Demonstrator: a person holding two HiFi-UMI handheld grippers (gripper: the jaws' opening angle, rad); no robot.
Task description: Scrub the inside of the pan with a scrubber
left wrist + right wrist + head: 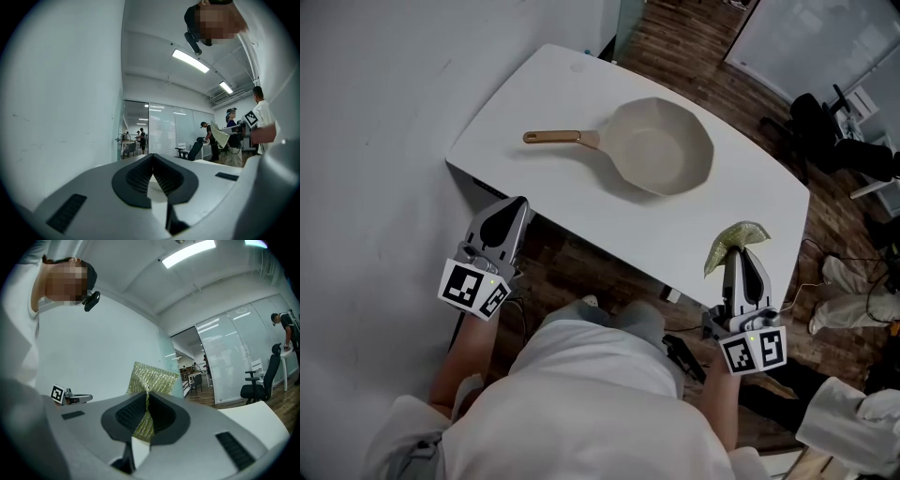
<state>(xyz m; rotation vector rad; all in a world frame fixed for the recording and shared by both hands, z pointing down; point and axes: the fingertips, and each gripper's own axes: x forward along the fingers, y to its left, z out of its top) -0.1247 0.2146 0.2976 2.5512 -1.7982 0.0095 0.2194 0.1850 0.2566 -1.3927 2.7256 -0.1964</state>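
Cream pan (661,148) upright on table (581,199) — yellow-green scrubber (733,238) pinched in right gripper (742,257).

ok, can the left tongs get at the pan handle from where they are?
Probably yes. The left tongs, shut and empty, hover at the table's near edge; only bare tabletop lies between them and the pan handle, which points to their side. They'd have to open first.

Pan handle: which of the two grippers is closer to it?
Left. The left gripper is just off the table edge on the handle side. The right gripper, pinching the scrubber, is off beyond the pan bowl.
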